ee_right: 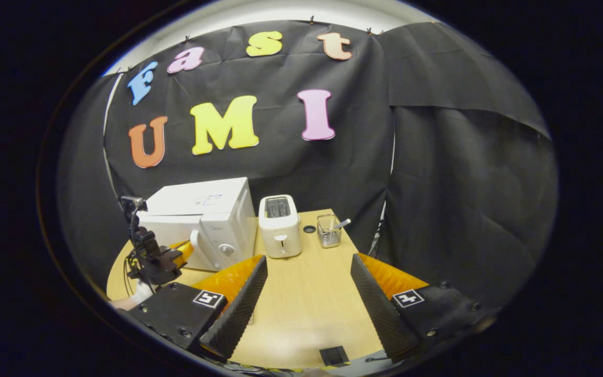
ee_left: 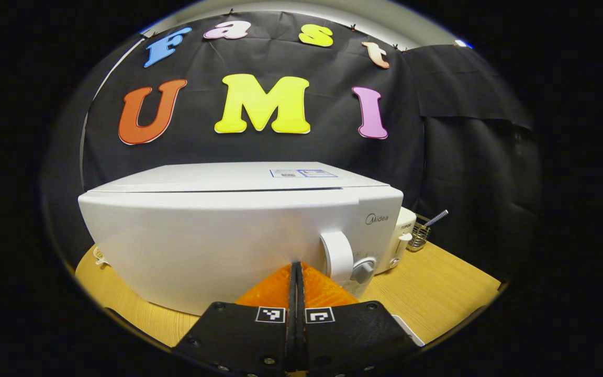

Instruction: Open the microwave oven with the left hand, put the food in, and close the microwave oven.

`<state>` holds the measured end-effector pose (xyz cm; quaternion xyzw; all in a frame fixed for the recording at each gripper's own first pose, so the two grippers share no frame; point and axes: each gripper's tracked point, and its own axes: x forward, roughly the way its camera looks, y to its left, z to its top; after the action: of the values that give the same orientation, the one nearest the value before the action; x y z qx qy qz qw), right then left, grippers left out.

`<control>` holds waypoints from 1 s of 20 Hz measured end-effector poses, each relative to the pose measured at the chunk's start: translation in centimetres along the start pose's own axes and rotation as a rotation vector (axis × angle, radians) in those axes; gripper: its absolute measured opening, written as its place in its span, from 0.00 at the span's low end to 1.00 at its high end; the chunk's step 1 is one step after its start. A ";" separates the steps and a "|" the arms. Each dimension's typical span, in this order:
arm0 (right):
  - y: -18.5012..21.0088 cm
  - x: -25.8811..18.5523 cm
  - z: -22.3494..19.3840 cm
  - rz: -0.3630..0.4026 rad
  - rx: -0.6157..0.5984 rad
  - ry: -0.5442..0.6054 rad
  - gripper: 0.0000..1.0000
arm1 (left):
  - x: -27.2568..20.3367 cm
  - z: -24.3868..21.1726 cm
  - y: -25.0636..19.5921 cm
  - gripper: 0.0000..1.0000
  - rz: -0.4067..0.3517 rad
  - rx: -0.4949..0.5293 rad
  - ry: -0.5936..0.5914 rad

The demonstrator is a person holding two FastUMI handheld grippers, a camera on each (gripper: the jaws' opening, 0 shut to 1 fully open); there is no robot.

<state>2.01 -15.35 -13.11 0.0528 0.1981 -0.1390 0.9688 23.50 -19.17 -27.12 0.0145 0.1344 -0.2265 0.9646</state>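
While the left gripper (ee_left: 297,272), pinched closed and empty, faces the microwave (ee_left: 238,230) door on the counter (ee_left: 437,283), the upright handle (ee_left: 337,256) lies at two o'clock; the right gripper (ee_right: 306,267) gapes empty, farther off.

A staged recording booth (not a real kitchen): black cloth wall (ee_right: 333,167) behind a wooden table (ee_right: 306,298) holding microwave (ee_right: 202,220) and toaster (ee_right: 279,226).

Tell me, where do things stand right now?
Left gripper shut, at microwave door, handle beside it. Right gripper open, empty. Door closed.
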 end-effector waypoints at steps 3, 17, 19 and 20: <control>0.5 0.2 0.1 0.012 0.003 0.002 0.94 | 0.4 0.2 0.0 0.00 0.005 0.001 -0.008; 4.3 0.3 -0.3 0.105 -0.042 -0.009 1.00 | -5.8 1.7 1.5 0.94 0.089 -0.031 0.015; 5.4 0.3 -0.2 0.128 -0.047 -0.017 1.00 | -8.1 2.8 2.2 0.93 0.115 -0.026 0.003; 6.0 0.2 -0.1 0.138 -0.049 -0.023 1.00 | -9.4 3.5 2.6 0.93 0.130 -0.032 -0.004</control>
<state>3.89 -9.62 -13.00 0.0409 0.1862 -0.0674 0.9793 17.46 -13.06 -21.31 0.0073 0.1347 -0.1614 0.9776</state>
